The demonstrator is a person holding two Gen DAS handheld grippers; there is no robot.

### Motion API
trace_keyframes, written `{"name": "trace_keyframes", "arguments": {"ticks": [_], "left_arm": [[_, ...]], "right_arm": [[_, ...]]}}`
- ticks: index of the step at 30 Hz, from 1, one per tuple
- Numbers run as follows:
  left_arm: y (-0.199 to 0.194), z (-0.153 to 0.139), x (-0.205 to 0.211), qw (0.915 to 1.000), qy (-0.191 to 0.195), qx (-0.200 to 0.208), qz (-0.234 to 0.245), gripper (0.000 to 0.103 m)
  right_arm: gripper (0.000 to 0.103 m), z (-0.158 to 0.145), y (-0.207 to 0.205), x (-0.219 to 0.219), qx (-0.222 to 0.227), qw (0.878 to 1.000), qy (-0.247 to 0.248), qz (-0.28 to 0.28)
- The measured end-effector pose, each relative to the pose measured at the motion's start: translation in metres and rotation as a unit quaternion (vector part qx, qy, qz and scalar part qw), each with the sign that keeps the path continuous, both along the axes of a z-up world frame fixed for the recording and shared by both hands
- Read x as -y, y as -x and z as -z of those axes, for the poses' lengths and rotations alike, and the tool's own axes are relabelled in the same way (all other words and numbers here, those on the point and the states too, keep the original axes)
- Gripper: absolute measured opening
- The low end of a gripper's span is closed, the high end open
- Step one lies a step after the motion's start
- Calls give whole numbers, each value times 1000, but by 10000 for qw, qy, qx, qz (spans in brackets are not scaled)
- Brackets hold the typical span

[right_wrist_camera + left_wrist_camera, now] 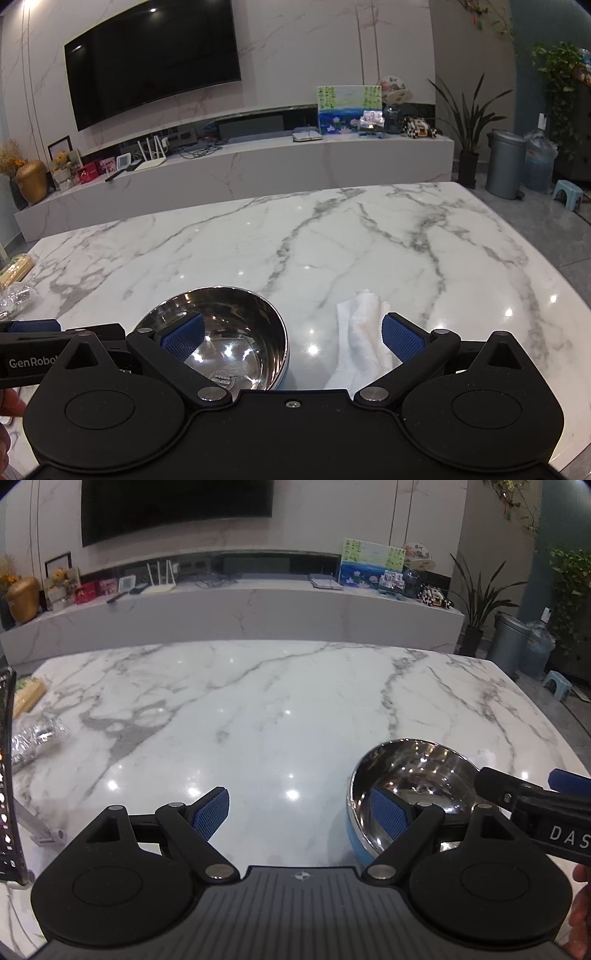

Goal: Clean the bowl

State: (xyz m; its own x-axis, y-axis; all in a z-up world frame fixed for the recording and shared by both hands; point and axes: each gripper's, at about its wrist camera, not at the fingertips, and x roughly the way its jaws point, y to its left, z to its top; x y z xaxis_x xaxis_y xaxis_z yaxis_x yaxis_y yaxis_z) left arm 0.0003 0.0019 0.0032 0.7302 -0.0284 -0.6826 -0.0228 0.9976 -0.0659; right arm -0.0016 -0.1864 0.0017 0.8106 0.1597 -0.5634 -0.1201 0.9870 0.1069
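Landmark: steel bowl [221,339], upright on marble table [332,240], near edge. Left of bowl: my left tongs [301,812], spread wide, empty, one pad over bowl's rim. Over bowl: my right tongs [293,338], spread wide, empty. Just right of bowl: white cloth [364,339], crumpled, untouched. Step, as I judge: opening approach. Next: right tongs pinch cloth, left tongs steady bowl's rim.

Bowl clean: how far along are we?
Done: nothing that shows. The steel bowl sits on the marble table, and the white cloth lies beside it, untouched.
In hand: nothing. The left gripper and right gripper are both open and empty, poised near bowl and cloth.
Left: pick up the cloth, steady the bowl, wipe it. I can't tell whether the inside is dirty; it is all reflections.
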Motion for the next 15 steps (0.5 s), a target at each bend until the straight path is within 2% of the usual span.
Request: {"name": "trace_keyframes", "arguments": {"ticks": [8, 15], "left_arm": [[1, 0, 0, 10000, 39, 40, 67, 84], [1, 2, 6, 9996, -221, 5, 148, 84]], "right_arm": [[102, 0, 2, 1, 32, 10000, 7, -38], [102, 0, 2, 1, 28, 10000, 8, -37]]}}
